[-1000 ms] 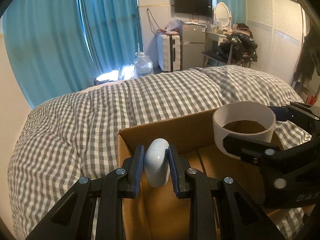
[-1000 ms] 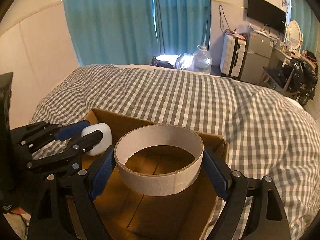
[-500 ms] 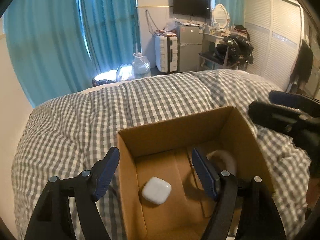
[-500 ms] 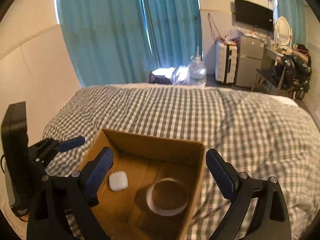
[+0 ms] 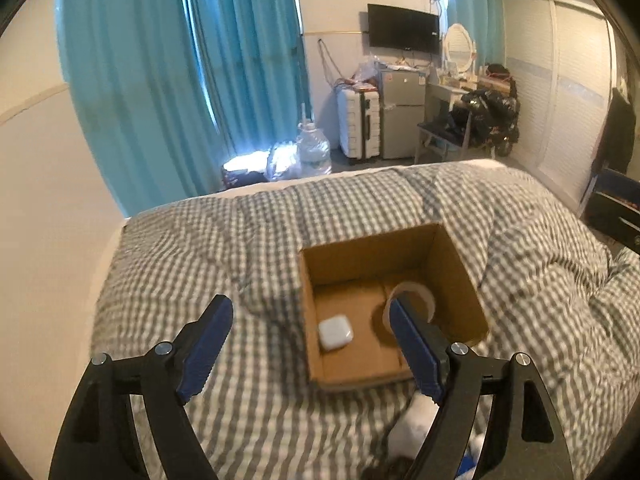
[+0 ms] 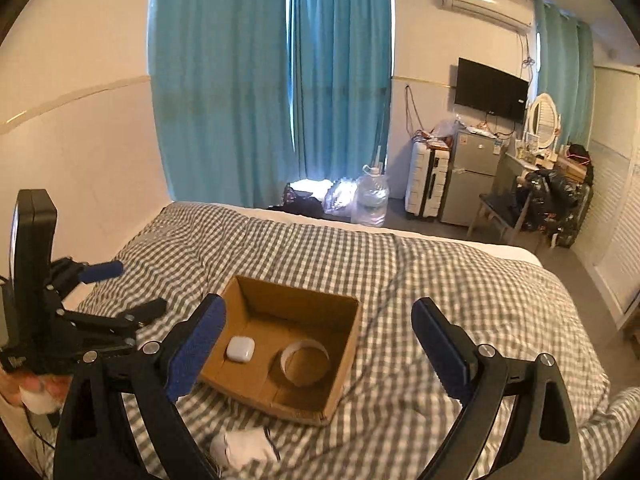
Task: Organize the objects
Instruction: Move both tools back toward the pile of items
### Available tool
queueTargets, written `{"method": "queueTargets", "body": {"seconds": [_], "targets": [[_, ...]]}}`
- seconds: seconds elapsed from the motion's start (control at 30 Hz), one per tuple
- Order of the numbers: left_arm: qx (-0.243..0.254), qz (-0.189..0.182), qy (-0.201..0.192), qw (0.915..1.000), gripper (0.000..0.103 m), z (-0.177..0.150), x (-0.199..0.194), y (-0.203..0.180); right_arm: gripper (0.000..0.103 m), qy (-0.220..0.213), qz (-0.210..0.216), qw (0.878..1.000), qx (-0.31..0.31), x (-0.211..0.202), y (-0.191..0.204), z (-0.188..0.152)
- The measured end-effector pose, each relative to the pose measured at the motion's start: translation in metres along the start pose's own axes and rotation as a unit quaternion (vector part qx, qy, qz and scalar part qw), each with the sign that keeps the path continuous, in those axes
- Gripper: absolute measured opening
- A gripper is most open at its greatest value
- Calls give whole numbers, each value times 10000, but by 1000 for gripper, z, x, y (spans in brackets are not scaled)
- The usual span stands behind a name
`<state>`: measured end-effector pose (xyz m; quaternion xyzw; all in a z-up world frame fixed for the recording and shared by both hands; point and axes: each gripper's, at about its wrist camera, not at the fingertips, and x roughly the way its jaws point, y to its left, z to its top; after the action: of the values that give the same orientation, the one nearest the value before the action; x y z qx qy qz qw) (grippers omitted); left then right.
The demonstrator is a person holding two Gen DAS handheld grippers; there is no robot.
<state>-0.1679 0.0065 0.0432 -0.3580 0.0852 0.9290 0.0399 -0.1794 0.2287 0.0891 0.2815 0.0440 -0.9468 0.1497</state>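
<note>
The bed [image 6: 460,280], under a grey checked cover, fills both views, and the cardboard box [image 6: 344,344] sits on it near the middle, open at the top. Inside the box lie a tape ring [image 6: 305,362] at about 4 o'clock on its floor and a white case [image 6: 240,349] at about 8 o'clock, well apart from each other. With both things in the box, the sorting looks largely done, going by how they lie.

What may be left is a white crumpled thing, perhaps a sock [image 6: 244,446], on the cover at 6 o'clock from the box, just outside its near wall. I cannot tell whether it belongs to the task.

The right gripper [image 6: 316,344] hangs above the box with its fingers spread wide and nothing between them. The left gripper [image 5: 308,344] is also released and empty, held at 9 o'clock from the box.

Nothing blocks the way to the sock; the box's near wall is the only thing close to it. Beyond the bed stand curtains [image 6: 272,80], a water jug [image 6: 372,200] and a suitcase [image 6: 426,192], all far off.
</note>
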Motion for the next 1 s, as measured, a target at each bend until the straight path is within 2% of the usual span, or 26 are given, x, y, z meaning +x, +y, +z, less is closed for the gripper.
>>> {"method": "queueTargets", "body": {"seconds": [0.17, 0.33, 0.43, 0.6, 0.8, 1.0], "targets": [[-66, 156, 68, 9998, 83, -26, -26, 10, 94, 122, -134, 9997, -187, -28, 7, -23], [-56, 338, 160, 9993, 83, -60, -33, 10, 94, 271, -170, 9993, -212, -42, 10, -55], [5, 495, 262, 9984, 83, -84, -29, 3, 94, 453, -222, 9983, -302, -40, 12, -78], [62, 548, 432, 9975, 83, -124, -15, -9, 94, 808, -279, 9958, -325, -25, 17, -125], [21, 295, 711, 9970, 83, -152, -1, -27, 94, 1246, -155, 9917, -263, -1, 26, -166], [199, 141, 922, 9954, 83, -172, 11, -43, 88, 1635, 99, 9859, -331, 22, 45, -195]]}}
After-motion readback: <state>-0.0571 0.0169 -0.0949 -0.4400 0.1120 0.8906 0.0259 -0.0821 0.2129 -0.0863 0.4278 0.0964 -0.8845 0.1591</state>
